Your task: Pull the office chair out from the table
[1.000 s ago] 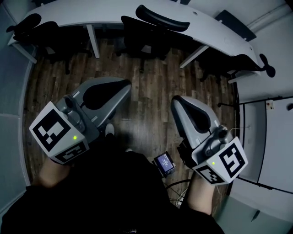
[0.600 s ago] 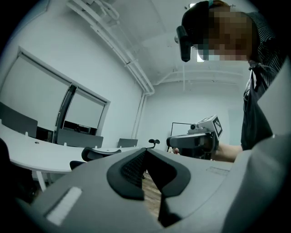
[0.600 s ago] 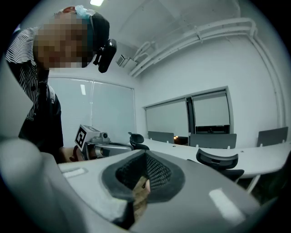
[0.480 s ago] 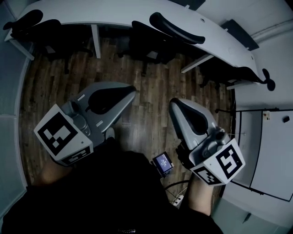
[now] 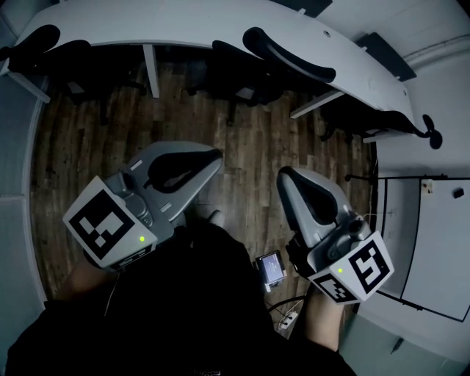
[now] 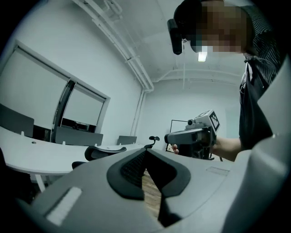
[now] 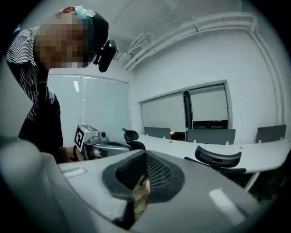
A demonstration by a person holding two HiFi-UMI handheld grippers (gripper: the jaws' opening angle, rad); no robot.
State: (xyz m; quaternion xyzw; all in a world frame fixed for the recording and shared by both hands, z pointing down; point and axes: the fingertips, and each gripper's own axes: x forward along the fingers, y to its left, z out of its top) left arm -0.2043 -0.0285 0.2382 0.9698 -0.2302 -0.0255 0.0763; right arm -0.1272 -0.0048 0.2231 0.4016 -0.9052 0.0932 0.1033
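A left chair sits tucked under the far end of the curved white surface. The left hand-held gripper hangs over the wood floor, its jaws pressed together on nothing. Ahead, the middle office chair is pushed in, its backrest at the surface's edge, well apart from both tools. The right hand-held gripper is likewise closed and empty. A right chair stands near the wall.

This looks like the approach, with no grasp begun. The next move likely calls for parting one pair of jaws and reaching for the backrest's top rim. The bare floor behind the middle chair gives room to draw it straight back. The slanted surface leg beside it, and the small screen device by the person's feet, are the edges to mind
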